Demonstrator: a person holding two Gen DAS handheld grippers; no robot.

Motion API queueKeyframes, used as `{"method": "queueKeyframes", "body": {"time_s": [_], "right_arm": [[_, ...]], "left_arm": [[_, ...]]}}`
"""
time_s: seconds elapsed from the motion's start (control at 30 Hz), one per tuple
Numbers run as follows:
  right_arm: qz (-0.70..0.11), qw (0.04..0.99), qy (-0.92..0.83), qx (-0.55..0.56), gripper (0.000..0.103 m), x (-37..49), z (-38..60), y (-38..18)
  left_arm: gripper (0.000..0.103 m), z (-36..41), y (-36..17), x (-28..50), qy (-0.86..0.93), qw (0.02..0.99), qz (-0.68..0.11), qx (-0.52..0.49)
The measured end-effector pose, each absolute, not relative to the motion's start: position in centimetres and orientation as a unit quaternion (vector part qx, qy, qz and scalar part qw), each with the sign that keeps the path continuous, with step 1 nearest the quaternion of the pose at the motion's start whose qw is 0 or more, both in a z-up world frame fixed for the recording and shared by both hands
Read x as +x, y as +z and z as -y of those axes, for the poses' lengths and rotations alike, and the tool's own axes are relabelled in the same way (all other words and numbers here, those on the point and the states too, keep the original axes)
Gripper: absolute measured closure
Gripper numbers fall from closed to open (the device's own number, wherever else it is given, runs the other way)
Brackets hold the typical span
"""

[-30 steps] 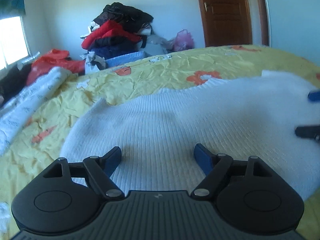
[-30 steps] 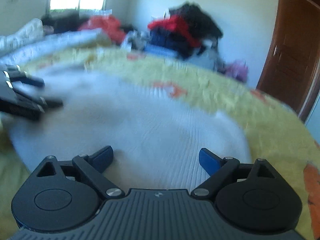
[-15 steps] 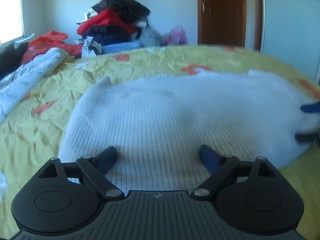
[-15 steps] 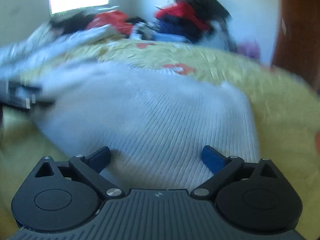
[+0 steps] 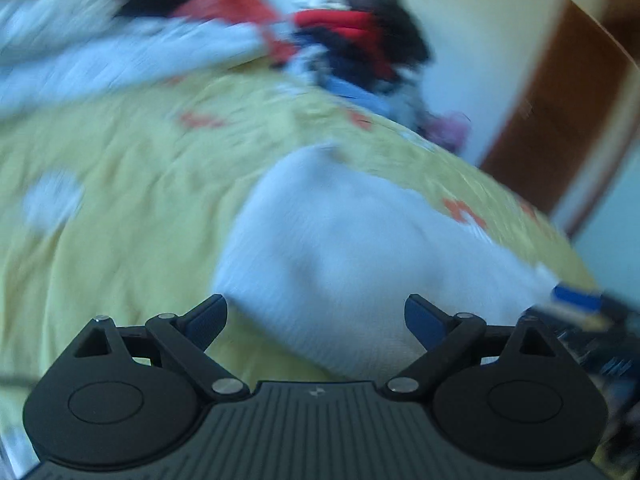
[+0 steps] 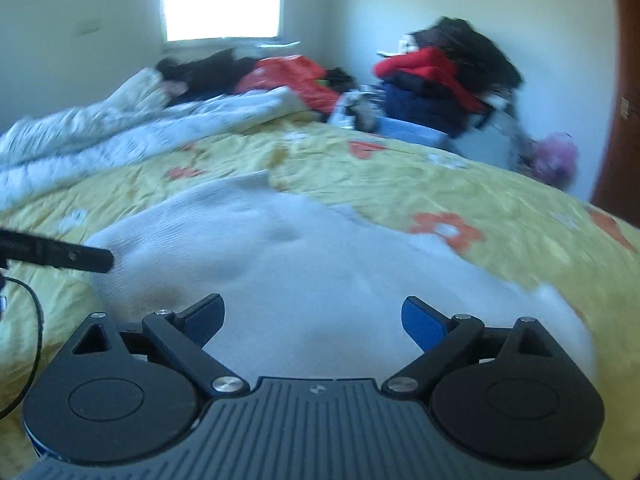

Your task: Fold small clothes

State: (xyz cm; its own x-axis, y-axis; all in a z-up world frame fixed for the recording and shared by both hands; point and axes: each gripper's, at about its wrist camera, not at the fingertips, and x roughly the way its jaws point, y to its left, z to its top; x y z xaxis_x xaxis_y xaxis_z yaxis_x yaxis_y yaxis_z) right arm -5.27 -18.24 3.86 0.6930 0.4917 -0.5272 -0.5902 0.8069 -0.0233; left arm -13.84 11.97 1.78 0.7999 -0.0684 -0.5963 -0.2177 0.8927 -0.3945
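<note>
A white ribbed knit sweater (image 5: 360, 248) lies flat on the yellow flowered bedsheet (image 5: 120, 216); it also shows in the right wrist view (image 6: 304, 272). My left gripper (image 5: 316, 318) is open and empty over the sweater's near left edge. My right gripper (image 6: 312, 318) is open and empty over the sweater's near edge. The right gripper's blue fingertip (image 5: 576, 298) shows at the far right of the left wrist view. A finger of the left gripper (image 6: 60, 256) shows at the left of the right wrist view, at the sweater's left edge. The left view is blurred.
A white quilt (image 6: 120, 136) lies bunched along the bed's far left. A heap of red, black and blue clothes (image 6: 440, 76) stands by the far wall. A brown door (image 5: 560, 128) is at the right. A window (image 6: 222, 0) is behind the bed.
Both grippers have swung left, the left one strongly, so it now sits at the sweater's left edge with bare sheet under its left finger. Both stay open.
</note>
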Motion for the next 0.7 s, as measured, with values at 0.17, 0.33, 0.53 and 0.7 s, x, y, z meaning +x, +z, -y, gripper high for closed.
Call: {"method": "queueKeyframes", "body": {"time_s": [0.17, 0.33, 0.53, 0.7], "right_arm": [[-0.26, 0.903, 0.308, -0.146, 0.006, -2.6, 13.8, 1.7], [-0.276, 0.903, 0.312, -0.104, 0.0, -1.8, 14.2, 0.6], [-0.272, 0.901, 0.331, -0.069, 0.0, -1.5, 15.5, 0.1], [-0.265, 0.904, 0.328, -0.07, 0.0, -1.8, 15.5, 0.0]], "left_arm": [[0.007, -14.0, 0.1, -13.0, 0.042, 0.879, -0.335, -0.335], [0.007, -15.4, -0.7, -11.5, 0.059, 0.857, -0.308, -0.409], [0.007, -15.1, -1.0, -9.7, 0.098, 0.84, -0.267, -0.462], [0.001, -14.0, -0.8, -8.6, 0.126, 0.86, -0.252, -0.426]]}}
